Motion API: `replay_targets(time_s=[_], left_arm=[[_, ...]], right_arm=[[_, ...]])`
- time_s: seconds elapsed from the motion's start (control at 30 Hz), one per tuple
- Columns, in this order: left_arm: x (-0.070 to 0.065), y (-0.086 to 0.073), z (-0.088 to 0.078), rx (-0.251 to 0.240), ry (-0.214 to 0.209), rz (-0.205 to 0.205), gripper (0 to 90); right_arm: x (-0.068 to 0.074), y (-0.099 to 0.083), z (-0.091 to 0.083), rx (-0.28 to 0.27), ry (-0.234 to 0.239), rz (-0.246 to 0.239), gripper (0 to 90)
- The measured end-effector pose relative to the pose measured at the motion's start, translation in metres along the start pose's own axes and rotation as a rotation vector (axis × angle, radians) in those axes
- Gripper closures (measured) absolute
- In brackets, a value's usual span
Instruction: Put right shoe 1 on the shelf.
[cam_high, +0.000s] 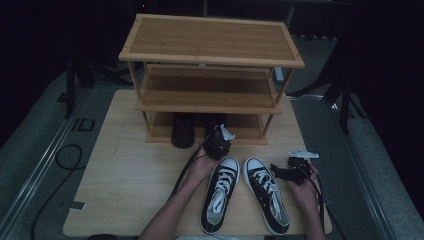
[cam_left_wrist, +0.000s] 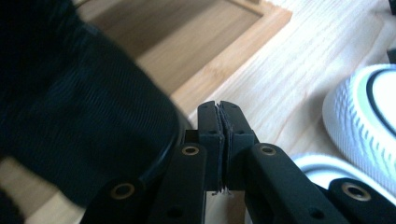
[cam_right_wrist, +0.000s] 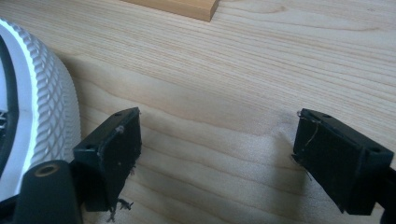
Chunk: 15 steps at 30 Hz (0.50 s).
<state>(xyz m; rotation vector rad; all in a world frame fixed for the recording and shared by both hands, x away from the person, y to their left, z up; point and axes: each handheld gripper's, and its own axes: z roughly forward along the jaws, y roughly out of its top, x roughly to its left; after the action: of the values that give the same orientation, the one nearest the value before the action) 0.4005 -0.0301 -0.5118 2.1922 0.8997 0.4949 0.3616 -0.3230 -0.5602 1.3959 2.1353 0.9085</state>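
Pale wood grain is what I see under everything: the worktop (cam_high: 125, 190) carries a three-level bamboo shoe rack (cam_high: 210, 55) at its far side, and I take this rack as my landmark.

On the lowest shelf of the rack stand two black shoes. The left black shoe (cam_high: 183, 131) sits with its end past the shelf's front edge. The right black shoe (cam_high: 216, 121) is just beside it, and my left hand-held gripper (cam_high: 218, 142) is directly in front of it, at the front edge of the rack. In the left gripper view the two jaws are pressed together with nothing between them, and dark ribbed fabric (cam_left_wrist: 79, 116) of a shoe is just beside them; whether it touches them I cannot tell.

In front of the rack, on the near side of the worktop, lie two black-and-white sneakers with toes pointing to the rack. The left sneaker (cam_high: 220, 195) is directly below my left hand-held gripper, and its white toe cap is near it. The right sneaker (cam_high: 267, 195) lies beside the first one.

My right hand-held gripper (cam_high: 280, 172) rests in front of the rack and to its right, just beside the right sneaker. In the right gripper view its jaws stand wide apart, with only bare wood between them, and the white ribbed toe cap (cam_right_wrist: 44, 107) is near the left jaw.
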Motion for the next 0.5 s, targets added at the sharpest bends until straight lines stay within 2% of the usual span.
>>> replay_targets(time_s=[0.17, 0.3, 0.37, 0.5], left_arm=[[-0.002, 0.009, 0.01, 0.015, 0.01, 0.005, 89.1], [0.004, 0.004, 0.015, 0.049, 0.028, -0.008, 89.6], [0.009, 0.0, 0.013, 0.045, 0.017, -0.021, 89.9], [0.014, -0.003, 0.008, 0.045, 0.035, -0.019, 89.8]], right_arm=[[0.0, 0.0, 0.0, -0.001, 0.0, -0.001, 15.0], [0.0, 0.0, 0.0, -0.001, 0.0, -0.002, 15.0], [0.0, 0.0, 0.0, -0.001, 0.0, -0.002, 15.0], [0.0, 0.0, 0.0, -0.001, 0.0, -0.002, 15.0]])
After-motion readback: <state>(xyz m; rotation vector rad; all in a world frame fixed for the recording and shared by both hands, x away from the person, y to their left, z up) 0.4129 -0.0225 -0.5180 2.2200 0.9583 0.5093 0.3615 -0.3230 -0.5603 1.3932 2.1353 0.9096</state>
